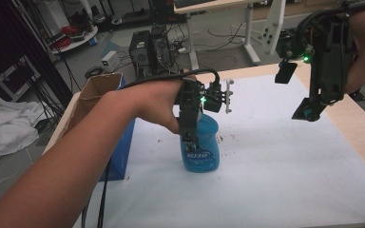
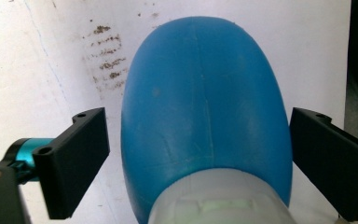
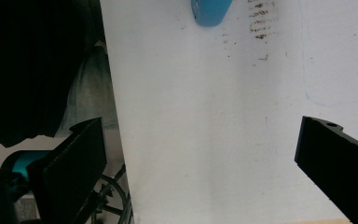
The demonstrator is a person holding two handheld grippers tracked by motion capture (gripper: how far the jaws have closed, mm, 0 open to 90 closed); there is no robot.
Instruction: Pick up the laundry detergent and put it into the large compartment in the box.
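Near the desk's [image 1: 342, 118] left edge, a blue bottle [image 1: 201, 147] stands upright. Our left gripper [image 2: 198, 154] straddles it from above, jaws just clear of its sides; next we should squeeze. Our right gripper [image 3: 200, 172] hovers wide open, empty.

Beyond the far edge of the white-covered wooden desk [image 1: 285, 180] we see a grey floor [image 1: 218, 52] strewn with cables. A black computer tower [image 1: 145, 52] stands there, near a white-legged table [image 1: 228, 7].

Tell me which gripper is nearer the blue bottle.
Left. The left gripper straddles the blue bottle, a jaw on either side; the right gripper hangs above the table's far right.
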